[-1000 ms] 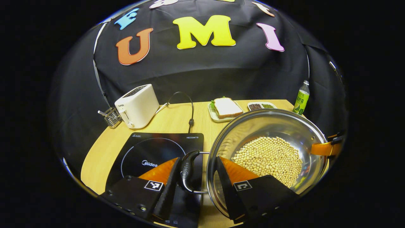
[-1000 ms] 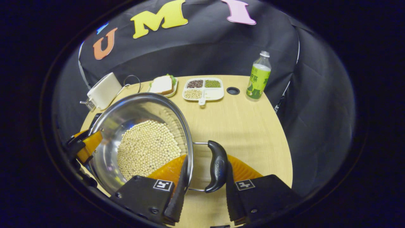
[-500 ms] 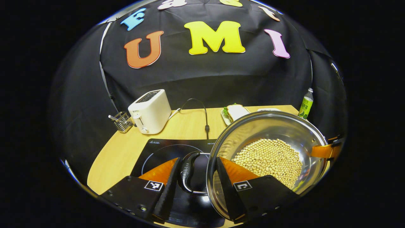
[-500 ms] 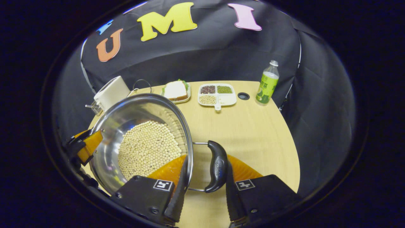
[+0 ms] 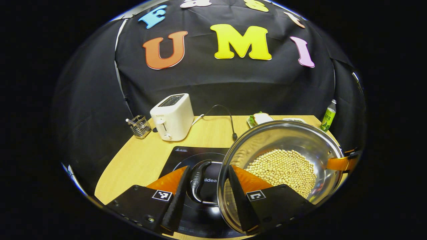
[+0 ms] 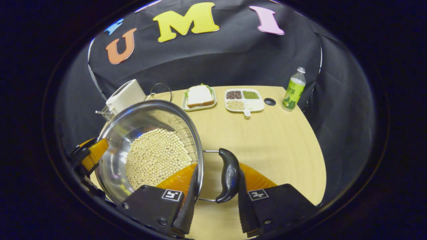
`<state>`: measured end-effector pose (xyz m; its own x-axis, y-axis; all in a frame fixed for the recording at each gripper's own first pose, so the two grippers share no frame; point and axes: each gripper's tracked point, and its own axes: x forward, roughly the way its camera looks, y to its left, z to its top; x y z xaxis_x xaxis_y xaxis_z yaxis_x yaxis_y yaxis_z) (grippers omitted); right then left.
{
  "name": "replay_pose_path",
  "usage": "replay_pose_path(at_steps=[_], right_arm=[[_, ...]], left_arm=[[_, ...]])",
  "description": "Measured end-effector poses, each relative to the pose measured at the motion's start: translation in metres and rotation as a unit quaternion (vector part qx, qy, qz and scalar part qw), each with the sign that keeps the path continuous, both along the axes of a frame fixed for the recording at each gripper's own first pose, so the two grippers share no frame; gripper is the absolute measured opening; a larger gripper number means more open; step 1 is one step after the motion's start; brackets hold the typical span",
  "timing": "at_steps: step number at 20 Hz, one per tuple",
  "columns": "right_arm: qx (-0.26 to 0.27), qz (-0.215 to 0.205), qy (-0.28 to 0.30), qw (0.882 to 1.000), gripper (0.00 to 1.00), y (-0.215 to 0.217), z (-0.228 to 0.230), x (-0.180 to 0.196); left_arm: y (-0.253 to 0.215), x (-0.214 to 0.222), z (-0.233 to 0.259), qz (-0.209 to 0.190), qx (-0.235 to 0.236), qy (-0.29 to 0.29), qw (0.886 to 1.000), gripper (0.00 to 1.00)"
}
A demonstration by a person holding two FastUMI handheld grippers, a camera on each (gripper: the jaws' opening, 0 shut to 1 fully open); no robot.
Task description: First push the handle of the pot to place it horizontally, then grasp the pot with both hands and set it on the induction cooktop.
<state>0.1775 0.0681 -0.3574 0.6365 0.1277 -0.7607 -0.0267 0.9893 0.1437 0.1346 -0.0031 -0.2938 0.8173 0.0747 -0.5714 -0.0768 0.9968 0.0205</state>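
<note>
Pot [image 5: 283, 136] is held between my two grippers, one at each side handle, with its base judged clear of the table [image 6: 267, 140] and its left part over the right side of the induction cooktop [image 5: 186, 155]. A bed of pale beans [image 5: 283, 166] lies loose in the bottom.

Left gripper [image 5: 208, 167]: closed on the pot, one finger against the outside of the black left handle [image 5: 196, 180], the other inside the bowl against the wall. Right gripper [image 6: 218, 168]: same clamp mirrored, one finger inside the wall, the other against the right handle [image 6: 228, 176]. Both handles lie level with the rim.

Step in hand, as I judge it, is the carry onto the cooktop. To do it well:
- I move both grippers together at one height, so the rim stays level and the beans stay put
- I hold both clamps firm, since the steel wall is smooth and may slip
- I centre the base over the ring marked on the glass before lowering
- I lower flat and release only once the base sits

Writing: a maker's mark is printed on the cooktop glass, partly hidden behind the left handle, with smaller print at its far edge too fine to read. The bottle [image 6: 293, 90] carries a green label and the toaster [image 5: 171, 116] a small mark, neither legible. Square coded tags sit on both my gripper bodies
</note>
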Motion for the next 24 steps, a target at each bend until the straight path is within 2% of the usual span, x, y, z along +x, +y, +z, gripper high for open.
replay_pose_path(at_steps=[20, 24], right_arm=[[0.028, 0.021, 0.020, 0.999, 0.55, 0.112, -0.013, 0.012], [0.033, 0.025, 0.032, 0.999, 0.55, 0.131, -0.022, 0.017]], left_arm=[[0.104, 0.005, -0.018, 0.038, 0.008, 0.015, 0.999, 0.66], [0.116, 0.013, -0.021, 0.038, -0.006, 0.016, 0.999, 0.66]])
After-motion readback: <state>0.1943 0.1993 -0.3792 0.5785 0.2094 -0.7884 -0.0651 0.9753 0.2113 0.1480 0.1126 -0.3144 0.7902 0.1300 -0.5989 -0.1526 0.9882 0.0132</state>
